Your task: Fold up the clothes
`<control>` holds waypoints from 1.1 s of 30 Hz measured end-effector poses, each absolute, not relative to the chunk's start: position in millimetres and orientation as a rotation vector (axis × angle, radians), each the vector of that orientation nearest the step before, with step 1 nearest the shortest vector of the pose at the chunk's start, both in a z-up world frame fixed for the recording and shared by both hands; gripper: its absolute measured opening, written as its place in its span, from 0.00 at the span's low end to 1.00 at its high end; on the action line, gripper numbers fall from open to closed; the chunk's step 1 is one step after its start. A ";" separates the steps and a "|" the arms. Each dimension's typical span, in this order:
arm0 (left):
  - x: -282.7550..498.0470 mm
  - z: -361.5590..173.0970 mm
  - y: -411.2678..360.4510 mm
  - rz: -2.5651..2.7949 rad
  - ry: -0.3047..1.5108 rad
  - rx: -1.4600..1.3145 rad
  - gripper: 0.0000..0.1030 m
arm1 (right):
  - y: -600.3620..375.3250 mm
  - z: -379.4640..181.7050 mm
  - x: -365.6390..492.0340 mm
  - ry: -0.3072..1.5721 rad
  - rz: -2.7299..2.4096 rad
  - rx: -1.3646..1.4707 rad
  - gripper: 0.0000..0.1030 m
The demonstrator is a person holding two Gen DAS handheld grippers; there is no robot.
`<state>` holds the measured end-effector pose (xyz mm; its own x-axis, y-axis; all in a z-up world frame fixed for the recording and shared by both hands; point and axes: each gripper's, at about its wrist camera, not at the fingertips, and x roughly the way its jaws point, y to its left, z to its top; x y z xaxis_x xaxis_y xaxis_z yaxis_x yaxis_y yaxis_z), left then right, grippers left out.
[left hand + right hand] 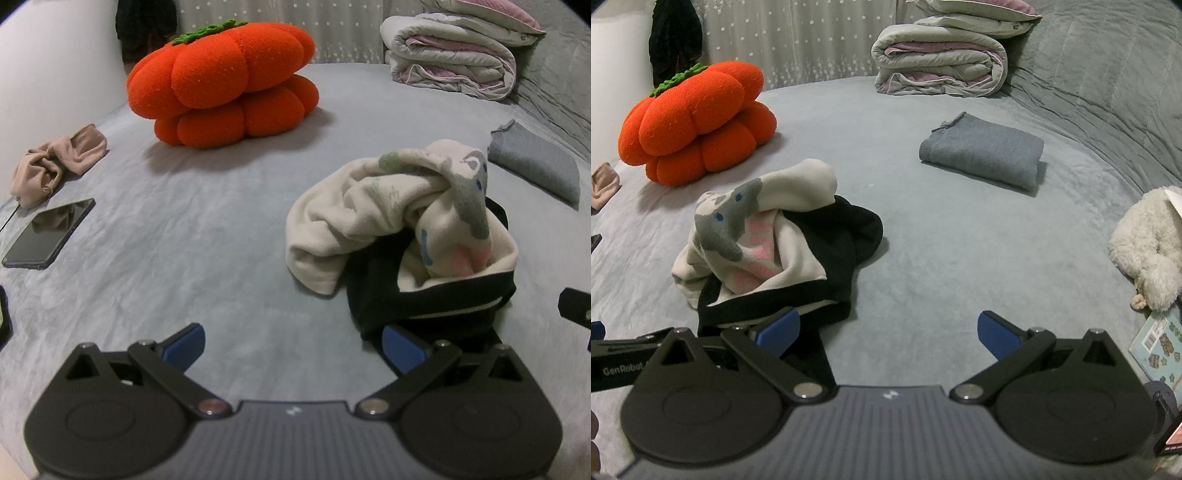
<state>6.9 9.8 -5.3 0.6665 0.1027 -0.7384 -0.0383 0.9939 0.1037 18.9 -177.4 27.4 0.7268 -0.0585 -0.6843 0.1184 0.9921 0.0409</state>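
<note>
Both grippers are hovering low over the grey bed [942, 229] with nothing between their blue pads: the left gripper [291, 347] is standing with its jaws spread wide, its right-hand pad sitting just beside the dark hem of the crumpled garment [402, 236], and the right gripper [886, 334] is likewise standing wide apart, its left-hand pad lying close against the same hem as seen from the right wrist view. That garment, a cream piece with a grey animal print and a black trimmed edge, is lying bunched in a heap near the middle of the bed, between the two grippers and slightly ahead of them. One folded grey garment [982, 151] is already resting further back, well apart from the heap, so the step in hand appears to be the start of the next item: approach and first grasp. The next move is likely calling for each gripper to find a separate edge or corner of the heap, pinch a single layer, and draw the fabric flat before any fold. An orange pumpkin cushion [221, 81] and a phone [48, 232] are lying clear of the work area.
</note>
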 end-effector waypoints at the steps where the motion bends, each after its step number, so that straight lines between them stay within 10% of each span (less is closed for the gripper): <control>1: 6.9 -5.1 9.6 0.079 0.838 0.081 1.00 | -177.7 27.3 19.0 0.751 -0.098 0.085 1.00; 33: 75.1 -8.3 44.6 -0.099 0.794 -0.114 0.99 | -171.8 37.5 73.1 0.792 0.071 0.225 1.00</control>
